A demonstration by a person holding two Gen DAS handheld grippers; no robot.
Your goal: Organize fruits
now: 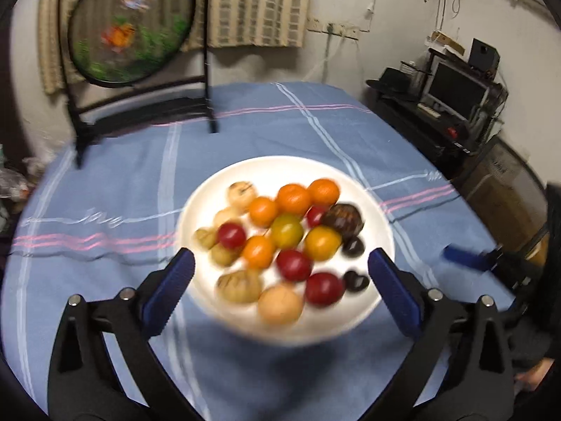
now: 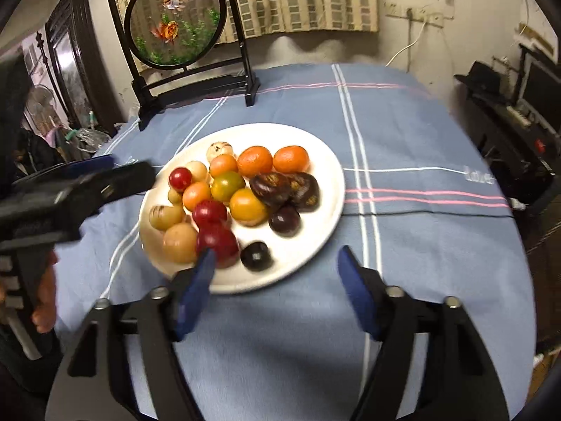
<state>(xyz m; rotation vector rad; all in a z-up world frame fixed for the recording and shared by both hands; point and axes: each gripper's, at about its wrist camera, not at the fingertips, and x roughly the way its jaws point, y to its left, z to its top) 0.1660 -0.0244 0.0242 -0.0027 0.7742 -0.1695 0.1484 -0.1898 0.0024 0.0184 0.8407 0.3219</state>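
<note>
A white plate (image 1: 368, 189) (image 2: 326, 189) sits on the blue cloth and holds several small fruits: orange ones (image 2: 255, 160), red ones (image 2: 217, 244), yellow ones (image 2: 247, 207), beige ones (image 2: 179, 243) and dark purple ones (image 2: 270, 186). My left gripper (image 1: 280, 263) is open and empty, hovering over the plate's near side; it also shows at the left of the right wrist view (image 2: 105, 179). My right gripper (image 2: 277, 263) is open and empty at the plate's near edge; its blue finger (image 1: 463, 256) shows at the right of the left wrist view.
A round goldfish screen on a black stand (image 2: 175, 21) (image 1: 129, 24) stands at the table's far left. The blue striped tablecloth (image 2: 420, 133) covers the table. A dark desk with a monitor (image 1: 455, 91) stands to the right, beyond the table edge.
</note>
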